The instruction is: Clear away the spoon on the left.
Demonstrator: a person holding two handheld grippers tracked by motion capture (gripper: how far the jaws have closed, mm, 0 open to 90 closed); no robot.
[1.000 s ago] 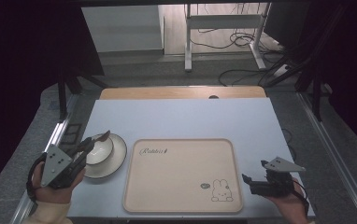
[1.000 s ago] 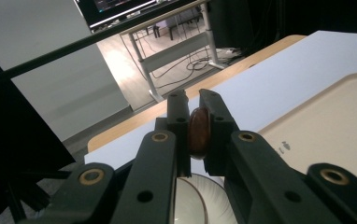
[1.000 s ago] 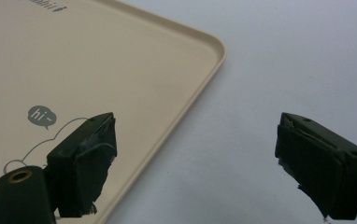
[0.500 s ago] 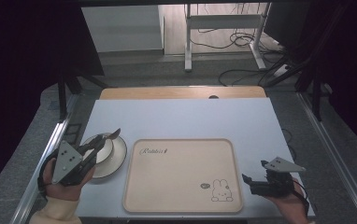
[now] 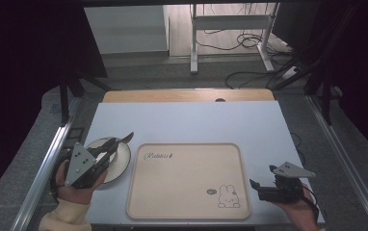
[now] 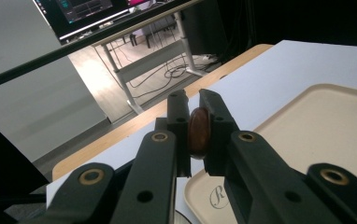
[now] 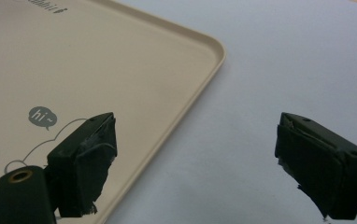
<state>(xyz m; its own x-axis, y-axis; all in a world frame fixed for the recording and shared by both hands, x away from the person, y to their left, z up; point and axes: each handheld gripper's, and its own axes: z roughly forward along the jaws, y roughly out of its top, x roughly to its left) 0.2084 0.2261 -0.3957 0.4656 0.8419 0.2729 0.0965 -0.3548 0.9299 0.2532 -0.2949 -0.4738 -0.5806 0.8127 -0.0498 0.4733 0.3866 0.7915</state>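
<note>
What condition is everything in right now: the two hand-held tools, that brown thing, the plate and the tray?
Left tool: shut on the brown piece, lifted above the plate.
Brown piece: clamped edge-on between the jaws.
Right tool: open, holding nothing, over the tray's edge.
Plate: flat on the table, left of the tray.
Tray: flat, nothing on it.

High view overlooks table [image 5: 187, 120]; gripper views closely share tray [image 5: 187, 180].

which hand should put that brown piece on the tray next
Left. The left gripper is already shut on the brown piece, beside the tray. The right gripper is open, holding nothing.
</note>
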